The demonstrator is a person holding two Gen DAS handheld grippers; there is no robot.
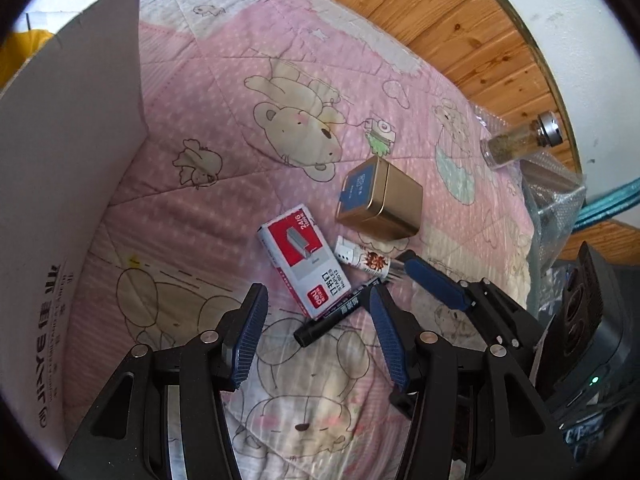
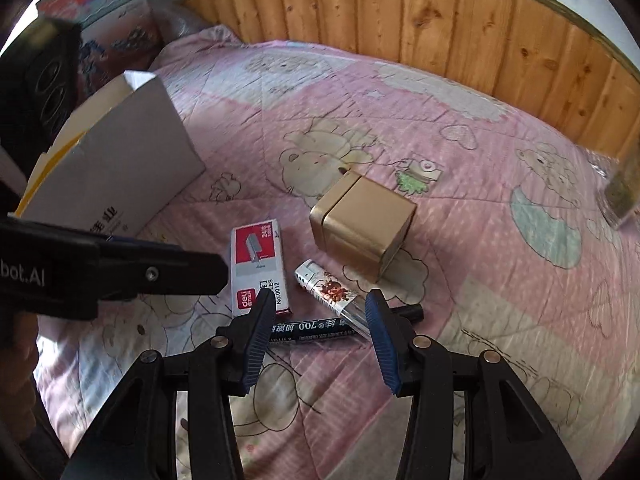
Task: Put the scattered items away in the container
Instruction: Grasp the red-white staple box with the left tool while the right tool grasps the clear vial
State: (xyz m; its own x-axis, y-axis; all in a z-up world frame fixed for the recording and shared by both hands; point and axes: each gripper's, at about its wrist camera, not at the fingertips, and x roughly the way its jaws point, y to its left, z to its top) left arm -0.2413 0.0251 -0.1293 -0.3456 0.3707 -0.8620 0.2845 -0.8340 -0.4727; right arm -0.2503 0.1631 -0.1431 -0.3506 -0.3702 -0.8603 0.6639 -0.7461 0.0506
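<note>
Four small items [image 2: 260, 268] beside carton [image 2: 120, 168]

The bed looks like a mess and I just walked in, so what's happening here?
A person holds two grippers over a pink quilt, tidying small items into a cardboard box. Both the left gripper and right gripper hang with jaws open and empty above a marker. A staple box, lighter and gold tin lie close by, none yet in the box. A glass jar lies apart.
</note>
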